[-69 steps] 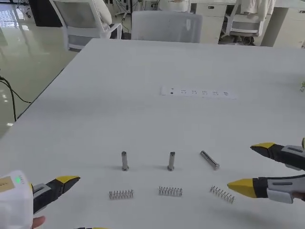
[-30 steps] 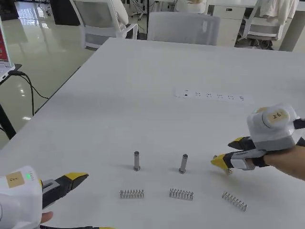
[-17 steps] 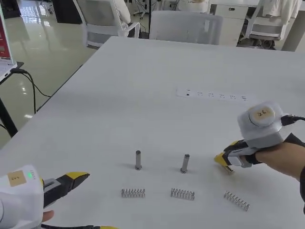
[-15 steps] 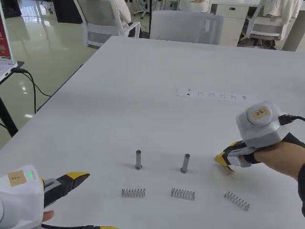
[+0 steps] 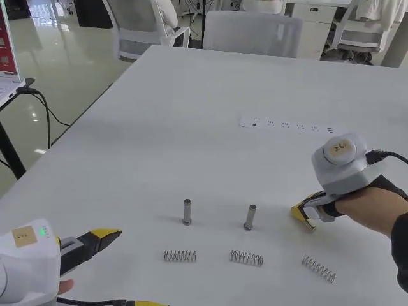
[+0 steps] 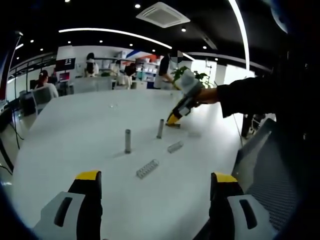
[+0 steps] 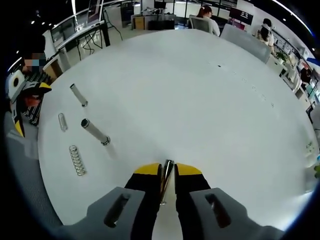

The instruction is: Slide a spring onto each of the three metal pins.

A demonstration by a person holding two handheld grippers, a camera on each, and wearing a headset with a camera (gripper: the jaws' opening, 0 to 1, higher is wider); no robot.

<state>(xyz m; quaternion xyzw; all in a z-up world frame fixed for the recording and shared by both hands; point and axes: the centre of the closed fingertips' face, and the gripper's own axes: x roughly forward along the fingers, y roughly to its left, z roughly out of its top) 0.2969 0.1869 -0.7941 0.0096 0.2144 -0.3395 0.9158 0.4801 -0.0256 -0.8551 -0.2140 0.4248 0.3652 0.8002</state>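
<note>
While we are gripping the third pin (image 7: 165,185) at the tabletop, we are judging that this step calls for a firm, square hold. That means lifting the pin cleanly, keeping it from rolling or slipping between the pads, and either standing it in line with its two neighbours or steadying it so a spring can be threaded over its end.

Nearest us, our left gripper (image 6: 156,176) is hovering over the near edge of the white table (image 5: 223,83). Its jaws are spread wide with nothing between them, well apart from the work. Just beyond, the left spring (image 5: 180,255), middle spring (image 5: 246,258) and right spring (image 5: 318,268) are lying in a row. Behind the first two, the left pin (image 5: 187,211) and middle pin (image 5: 250,217) are standing upright and bare.

To their right, our right gripper (image 5: 305,217) is pointing its yellow tips down at the table. Its jaws are drawn narrow and clamped on the third pin, which is running lengthwise between them. The right spring is lying near it, on our side.

Farther off, a white power strip (image 5: 287,125) is lying flat, and an office chair (image 5: 252,32) is standing at the far edge.
</note>
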